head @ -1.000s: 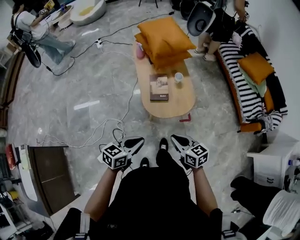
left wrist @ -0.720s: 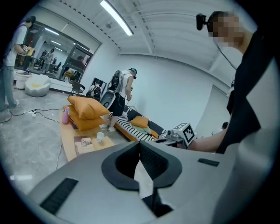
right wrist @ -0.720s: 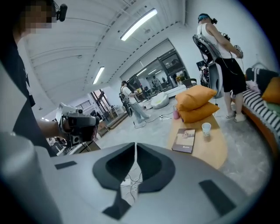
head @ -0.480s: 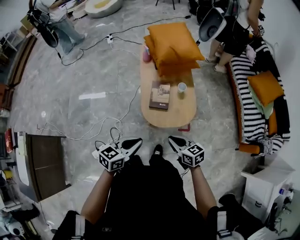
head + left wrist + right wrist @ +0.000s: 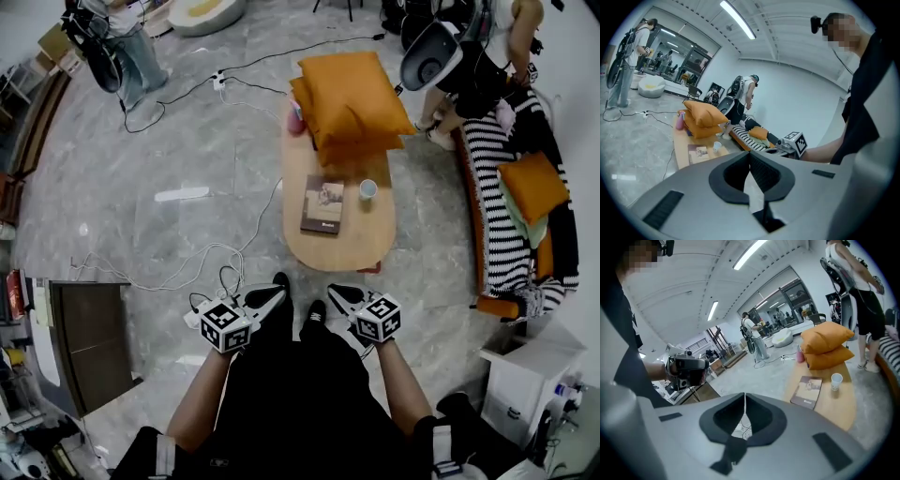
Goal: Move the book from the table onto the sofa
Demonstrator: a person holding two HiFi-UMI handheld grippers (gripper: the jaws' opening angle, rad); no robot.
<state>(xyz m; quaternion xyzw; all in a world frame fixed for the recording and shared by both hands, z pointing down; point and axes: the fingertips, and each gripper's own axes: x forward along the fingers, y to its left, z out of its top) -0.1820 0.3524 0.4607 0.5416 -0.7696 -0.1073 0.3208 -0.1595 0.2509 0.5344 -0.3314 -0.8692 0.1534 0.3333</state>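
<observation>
The counter [image 5: 361,251] sits closer to us than a second ago, so we judge we are on the approach. The book [image 5: 323,203] lies flat on it, centre frame, well above the left tool [image 5: 265,298] and right tool [image 5: 339,294], both closed and empty. The sofa [image 5: 497,216] lines the right edge.

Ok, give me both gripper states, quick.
Left gripper: shut, holding nothing.
Right gripper: shut, holding nothing.
</observation>
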